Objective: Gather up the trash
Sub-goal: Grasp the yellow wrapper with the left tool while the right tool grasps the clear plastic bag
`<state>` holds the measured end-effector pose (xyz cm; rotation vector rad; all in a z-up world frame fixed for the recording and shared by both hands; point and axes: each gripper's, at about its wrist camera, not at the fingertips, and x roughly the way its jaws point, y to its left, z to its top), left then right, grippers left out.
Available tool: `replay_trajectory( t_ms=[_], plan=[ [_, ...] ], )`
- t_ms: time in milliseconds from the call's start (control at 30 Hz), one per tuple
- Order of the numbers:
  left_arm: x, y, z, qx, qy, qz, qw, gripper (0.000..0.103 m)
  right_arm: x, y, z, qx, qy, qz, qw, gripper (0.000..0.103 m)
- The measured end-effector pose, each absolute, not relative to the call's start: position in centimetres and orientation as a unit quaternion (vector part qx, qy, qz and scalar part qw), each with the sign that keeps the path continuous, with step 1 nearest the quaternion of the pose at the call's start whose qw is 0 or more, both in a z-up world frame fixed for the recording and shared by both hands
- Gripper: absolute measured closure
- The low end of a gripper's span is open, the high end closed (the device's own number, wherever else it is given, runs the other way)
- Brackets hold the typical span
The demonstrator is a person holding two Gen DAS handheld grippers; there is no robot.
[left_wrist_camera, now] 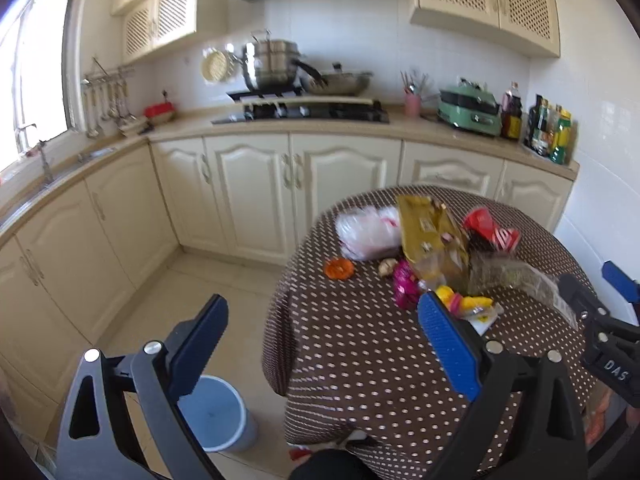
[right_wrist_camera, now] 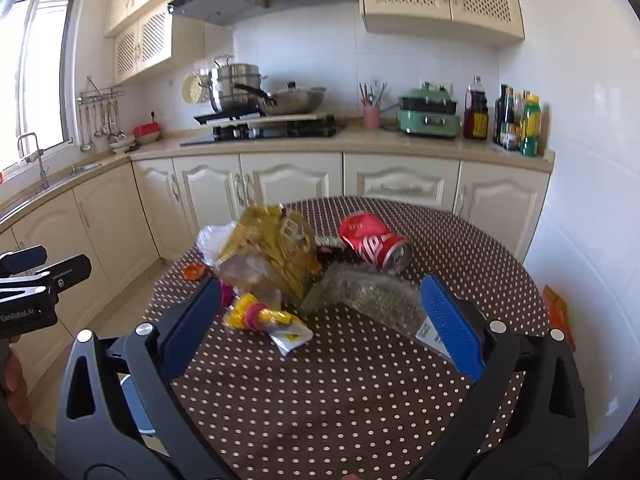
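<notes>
In a cream-cabinet kitchen, with a stove (right_wrist_camera: 260, 130) and pots along the back counter, stands a round worktop (right_wrist_camera: 360, 380) under a brown dotted cloth. The trash lies heaped on it: a gold snack bag (right_wrist_camera: 276, 248), a red can (right_wrist_camera: 374, 242) on its side, a clear packet of green bits (right_wrist_camera: 376, 296), a yellow wrapper (right_wrist_camera: 264, 316), a white plastic bag (left_wrist_camera: 368, 232) and an orange scrap (left_wrist_camera: 339, 269). A blue bin (left_wrist_camera: 220, 420) sits on the floor beside the worktop. The left hand-held gripper (left_wrist_camera: 320, 340) hangs wide apart over the worktop's near-left edge, grasping nothing. The right hand-held gripper (right_wrist_camera: 324, 324) is spread wide too, released, its fingers flanking the yellow wrapper and the clear packet.
</notes>
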<state>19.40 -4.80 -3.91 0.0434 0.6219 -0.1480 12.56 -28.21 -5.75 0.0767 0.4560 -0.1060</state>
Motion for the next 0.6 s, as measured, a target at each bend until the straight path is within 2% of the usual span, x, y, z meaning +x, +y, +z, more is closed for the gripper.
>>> replay_trajectory(
  t_ms=[300, 467, 600],
  plan=[
    [24.2, -11.3, -9.3, 0.009, 0.394, -0.169, 0.903, 0.009, 14.4, -31.7, -9.1, 0.049, 0.267, -0.098, 0.957, 0.006],
    [26.7, -13.8, -10.8, -0.054, 0.430, -0.180, 0.883, 0.009, 14.8, -33.9, -10.2, 0.061, 0.282, -0.110, 0.951, 0.006],
    [28.3, -16.3, -11.9, -0.056, 0.454, -0.160, 0.875, 0.009, 15.3, -35.1, -10.8, 0.060, 0.288, -0.111, 0.949, 0.006]
  ],
)
